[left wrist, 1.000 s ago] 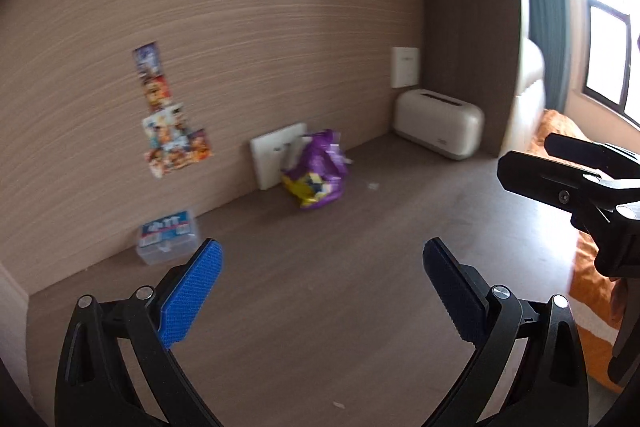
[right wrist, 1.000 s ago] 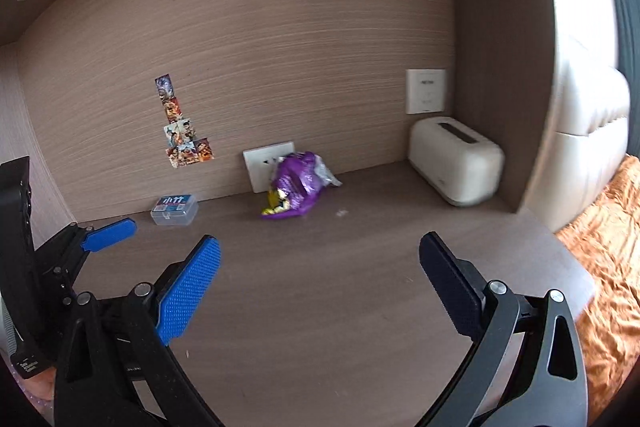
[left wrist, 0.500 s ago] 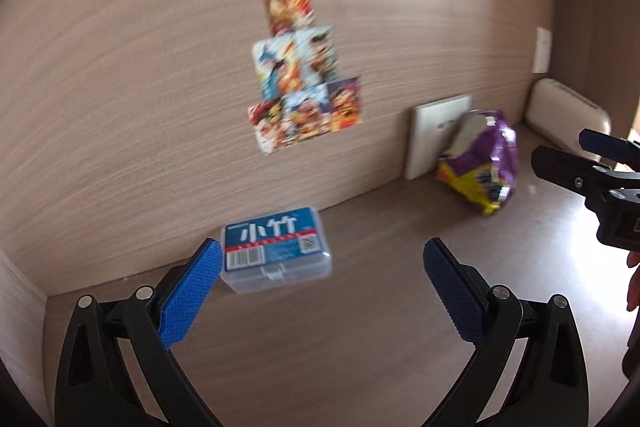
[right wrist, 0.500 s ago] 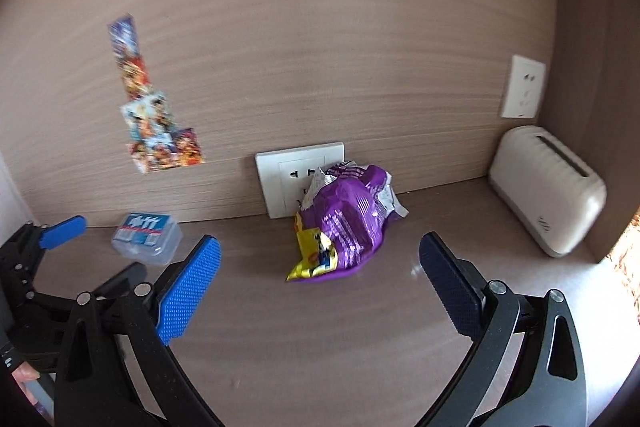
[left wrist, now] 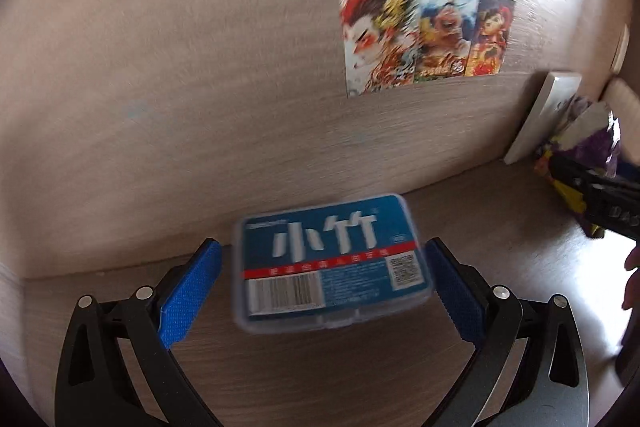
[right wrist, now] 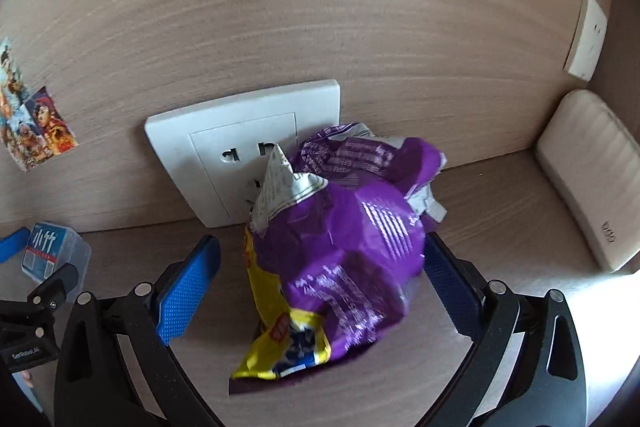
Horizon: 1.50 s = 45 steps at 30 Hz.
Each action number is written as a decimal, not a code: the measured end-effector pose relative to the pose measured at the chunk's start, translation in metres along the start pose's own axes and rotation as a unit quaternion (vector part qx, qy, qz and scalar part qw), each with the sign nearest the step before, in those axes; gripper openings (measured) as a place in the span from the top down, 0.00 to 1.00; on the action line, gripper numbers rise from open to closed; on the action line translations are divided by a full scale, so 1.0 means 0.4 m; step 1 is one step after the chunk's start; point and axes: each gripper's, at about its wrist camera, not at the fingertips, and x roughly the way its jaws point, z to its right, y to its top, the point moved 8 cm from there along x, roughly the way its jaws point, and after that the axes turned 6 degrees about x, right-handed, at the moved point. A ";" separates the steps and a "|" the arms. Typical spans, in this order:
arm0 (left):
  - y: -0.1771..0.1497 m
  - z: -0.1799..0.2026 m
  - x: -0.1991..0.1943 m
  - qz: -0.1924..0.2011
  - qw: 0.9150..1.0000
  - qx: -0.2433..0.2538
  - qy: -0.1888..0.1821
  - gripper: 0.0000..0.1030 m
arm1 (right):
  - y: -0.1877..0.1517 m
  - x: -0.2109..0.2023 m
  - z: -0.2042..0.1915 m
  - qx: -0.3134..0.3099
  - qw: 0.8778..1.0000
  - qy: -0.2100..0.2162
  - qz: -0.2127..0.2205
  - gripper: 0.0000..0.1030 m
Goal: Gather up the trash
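Straddling a clear plastic box (left wrist: 332, 267) labelled 小竹 at the wooden shelf's (left wrist: 500, 227) back edge, the left gripper (left wrist: 320, 283) stands spread. The right gripper's (right wrist: 320, 283) jaws are closing around a crumpled purple-and-yellow snack bag (right wrist: 344, 259), not yet pinching it.

"小竹" on blue-labelled plastic box (left wrist: 332, 263) – barcode, QR code below

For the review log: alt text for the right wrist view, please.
A crumpled purple and yellow snack bag lies between the closing jaws of the right gripper, on a wooden shelf before a white wall socket. A small blue-labelled plastic box sits far left.
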 end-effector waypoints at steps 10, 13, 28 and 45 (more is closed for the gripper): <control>-0.023 0.017 -0.091 0.020 1.000 -0.004 -0.010 0.13 | -0.041 -0.176 0.005 0.010 0.998 0.057 0.022 0.39; -0.025 0.043 -0.164 0.040 0.999 0.006 -0.020 0.13 | -0.063 -0.265 0.016 0.007 0.997 0.067 0.041 0.39; -0.104 0.391 -0.464 0.098 0.980 0.123 -0.121 0.13 | -0.225 -0.623 0.193 0.017 0.995 0.010 0.103 0.39; -0.406 0.924 -0.637 0.077 0.913 0.290 -0.276 0.13 | -0.598 -0.884 0.550 0.160 0.979 -0.102 0.072 0.39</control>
